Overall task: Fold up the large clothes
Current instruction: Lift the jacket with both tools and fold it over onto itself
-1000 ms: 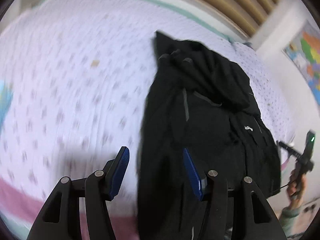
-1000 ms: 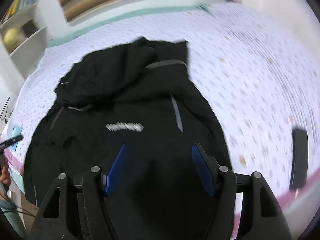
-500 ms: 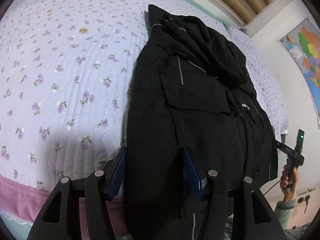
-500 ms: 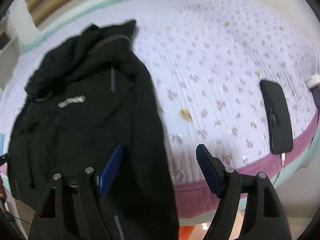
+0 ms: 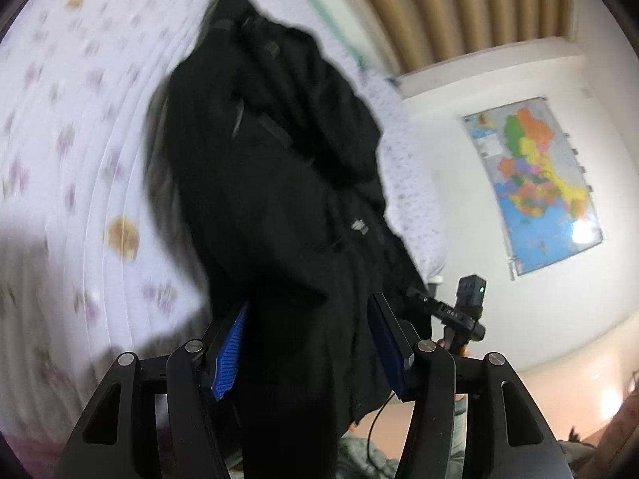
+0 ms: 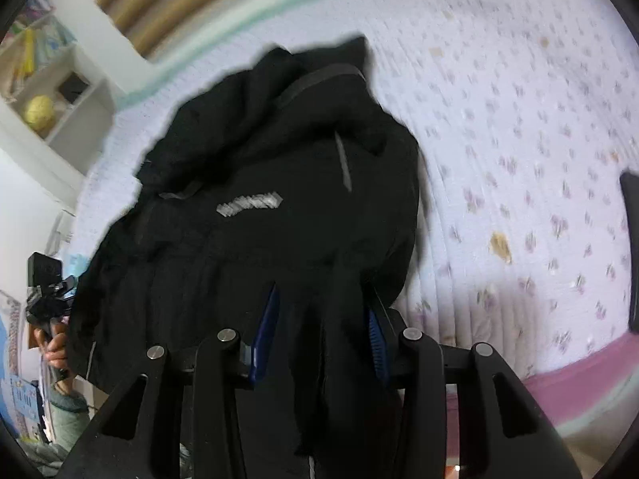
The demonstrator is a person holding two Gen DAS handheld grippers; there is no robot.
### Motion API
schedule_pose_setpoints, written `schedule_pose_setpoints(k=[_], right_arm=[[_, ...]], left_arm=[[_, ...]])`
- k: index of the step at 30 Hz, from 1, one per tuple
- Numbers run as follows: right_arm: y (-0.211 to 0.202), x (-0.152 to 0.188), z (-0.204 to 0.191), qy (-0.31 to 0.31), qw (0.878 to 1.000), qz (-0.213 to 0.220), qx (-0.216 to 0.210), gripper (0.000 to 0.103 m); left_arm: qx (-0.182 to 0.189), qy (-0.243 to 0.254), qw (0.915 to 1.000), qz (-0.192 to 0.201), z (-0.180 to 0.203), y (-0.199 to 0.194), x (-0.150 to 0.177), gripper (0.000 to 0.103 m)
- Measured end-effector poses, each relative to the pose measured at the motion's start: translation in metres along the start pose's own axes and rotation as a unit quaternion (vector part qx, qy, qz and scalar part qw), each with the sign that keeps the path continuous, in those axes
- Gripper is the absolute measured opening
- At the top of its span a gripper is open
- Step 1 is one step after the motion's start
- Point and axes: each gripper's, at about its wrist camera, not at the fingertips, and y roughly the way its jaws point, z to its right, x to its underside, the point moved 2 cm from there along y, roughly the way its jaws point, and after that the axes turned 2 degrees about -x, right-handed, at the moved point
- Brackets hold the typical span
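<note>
Jacket point(image 5: 279, 199) — black, on the floral bedspread point(image 5: 80, 159) — bunched between both tongs point(image 5: 307, 343) point(image 6: 321, 331), each clamped on it.

The jacket point(image 5: 279, 183) lies on the bed point(image 5: 80, 159), its hood end toward the headboard point(image 5: 459, 4) and its hem hanging over the near edge. The left gripper point(image 5: 307, 343) stands at that near edge with jacket cloth between its fingers; the right gripper point(image 6: 321, 337) does likewise, farther along the hem. On the bed, to the right of the jacket in the right wrist view, lies a phone point(image 6: 631, 251), well apart from it. A shelf point(image 6: 60, 92) stands beside the bed's head. A map point(image 5: 531, 187) hangs on the wall beyond the bed's far side.
</note>
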Motion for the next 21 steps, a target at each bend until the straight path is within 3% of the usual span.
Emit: schedule_pose_setpoints(k=[12, 13, 15, 18, 21], right_arm=[[-0.032, 0.077, 0.007, -0.023, 0.999, -0.028, 0.014, 0.047], [-0.033, 0.082, 0.007, -0.026, 0.999, -0.026, 0.016, 0.047], [-0.034, 0.092, 0.003, -0.031, 0.999, -0.014, 0.034, 0.04], [-0.041, 0.089, -0.002, -0.031, 0.998, 0.008, 0.046, 0.017], [-0.063, 0.072, -0.01, -0.032, 0.998, 0.041, 0.036, 0.016]], left_arm=[[-0.105, 0.059, 0.9927, -0.005, 0.022, -0.021, 0.081, 0.058], [-0.116, 0.062, 0.9914, -0.001, 0.022, -0.02, 0.085, 0.055], [-0.136, 0.056, 0.9891, 0.006, 0.015, -0.02, 0.087, 0.016], [-0.139, 0.046, 0.9887, 0.031, 0.016, -0.028, 0.08, 0.009], [-0.117, 0.05, 0.9895, 0.069, 0.032, -0.048, 0.065, 0.009]])
